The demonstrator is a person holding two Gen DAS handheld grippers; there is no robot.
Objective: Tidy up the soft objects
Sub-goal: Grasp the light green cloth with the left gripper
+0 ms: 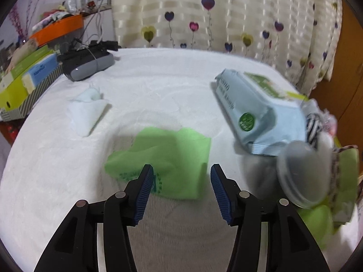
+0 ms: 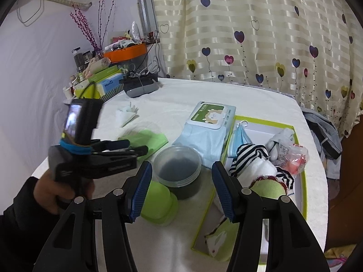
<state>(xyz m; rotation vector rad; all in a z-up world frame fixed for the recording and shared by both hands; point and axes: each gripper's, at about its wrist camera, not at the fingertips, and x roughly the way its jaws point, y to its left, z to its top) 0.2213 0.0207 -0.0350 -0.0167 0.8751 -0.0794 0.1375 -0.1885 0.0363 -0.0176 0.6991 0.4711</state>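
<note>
Blue-padded, the left claw [image 1: 181,174] stands wide open and empty just above the green cloth [image 1: 163,156], which lies crumpled on the white desk [image 1: 158,86]. Light, limp and thin, it should pinch best at a raised fold. The right claw [image 2: 181,170] hangs open and empty near the tray [image 2: 304,176].

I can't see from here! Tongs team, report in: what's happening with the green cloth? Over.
Left tongs open, hovering over green cloth, nothing gripped. Right tongs open, empty, near round tub. Cloth flat on table, nothing blocking. Over.
</note>
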